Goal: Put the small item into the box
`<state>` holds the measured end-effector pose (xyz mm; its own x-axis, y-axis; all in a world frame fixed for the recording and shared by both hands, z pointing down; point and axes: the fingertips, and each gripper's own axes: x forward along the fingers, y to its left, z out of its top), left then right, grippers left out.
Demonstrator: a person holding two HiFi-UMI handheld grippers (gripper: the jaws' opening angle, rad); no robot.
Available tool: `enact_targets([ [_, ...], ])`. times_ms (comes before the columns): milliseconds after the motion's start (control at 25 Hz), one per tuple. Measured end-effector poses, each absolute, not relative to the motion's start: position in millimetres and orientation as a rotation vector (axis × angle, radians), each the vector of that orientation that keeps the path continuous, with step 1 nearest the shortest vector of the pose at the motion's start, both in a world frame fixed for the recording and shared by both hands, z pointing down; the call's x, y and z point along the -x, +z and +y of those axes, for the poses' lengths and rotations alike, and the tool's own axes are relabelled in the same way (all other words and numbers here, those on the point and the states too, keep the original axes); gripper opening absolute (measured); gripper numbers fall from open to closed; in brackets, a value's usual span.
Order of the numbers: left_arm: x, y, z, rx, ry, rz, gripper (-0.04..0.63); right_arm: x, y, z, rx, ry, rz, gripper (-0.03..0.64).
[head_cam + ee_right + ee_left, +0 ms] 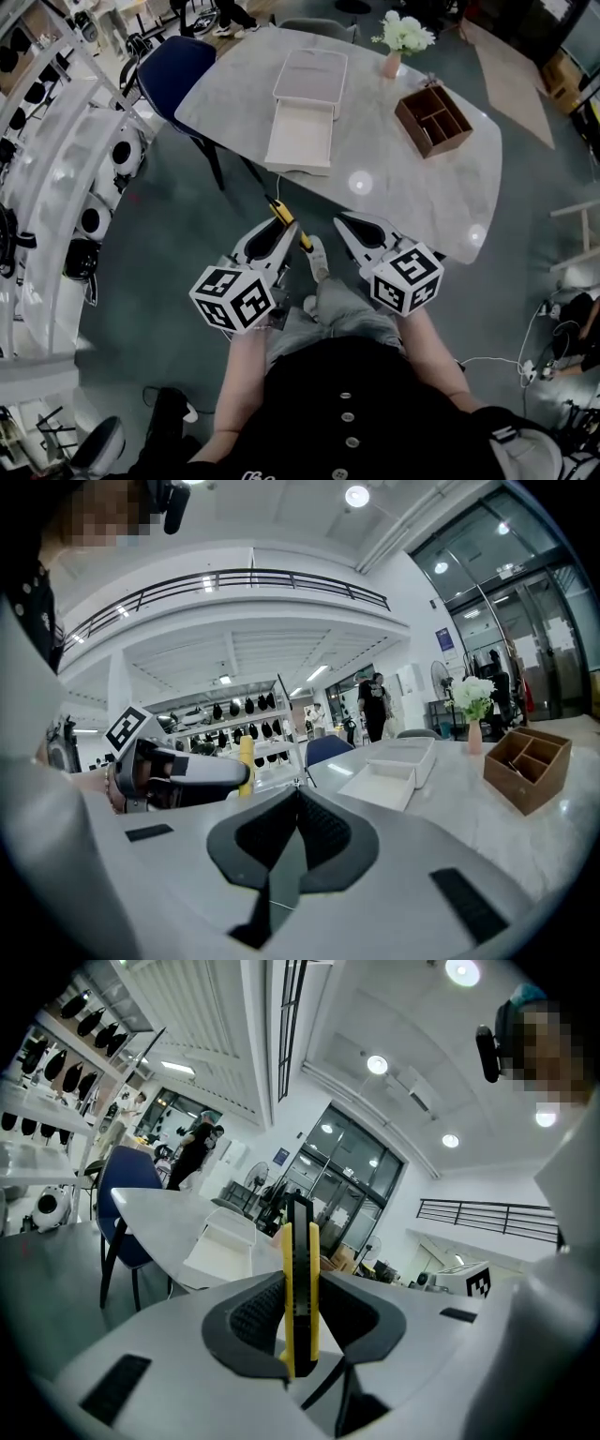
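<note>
A narrow yellow and black item stands upright between the jaws of my left gripper, which is shut on it; in the left gripper view the item fills the gap of the left gripper. My right gripper is beside it, shut with nothing between its jaws, as the right gripper view shows. Both hang in front of the marble table, short of its near edge. The white box lies open on the table ahead, also seen as the box and the box.
A white tray or lid sits behind the box. A brown wooden organizer and a vase of white flowers stand at the right of the table. A blue chair is at the table's left; white shelving runs along the left.
</note>
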<state>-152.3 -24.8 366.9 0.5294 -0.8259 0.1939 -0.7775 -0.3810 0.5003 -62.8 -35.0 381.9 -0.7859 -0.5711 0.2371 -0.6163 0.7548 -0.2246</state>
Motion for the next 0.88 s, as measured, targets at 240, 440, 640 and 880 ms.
enact_targets([
  [240,169,379,-43,-2.180,-0.101,-1.319,0.124,83,391,-57,-0.900,0.474,-2.799,0.000],
  [440,184,386,-71,-2.154,-0.078,-1.334,0.124,105,397,-84,-0.839,0.501,-2.804,0.000],
  [640,192,395,-112,-2.139,-0.039,-1.336,0.124,115,403,-125,-0.813,0.522,-2.808,0.000],
  [880,199,397,-168,-2.117,-0.002,-1.344,0.124,123,402,-188,-0.805,0.566,-2.820,0.000],
])
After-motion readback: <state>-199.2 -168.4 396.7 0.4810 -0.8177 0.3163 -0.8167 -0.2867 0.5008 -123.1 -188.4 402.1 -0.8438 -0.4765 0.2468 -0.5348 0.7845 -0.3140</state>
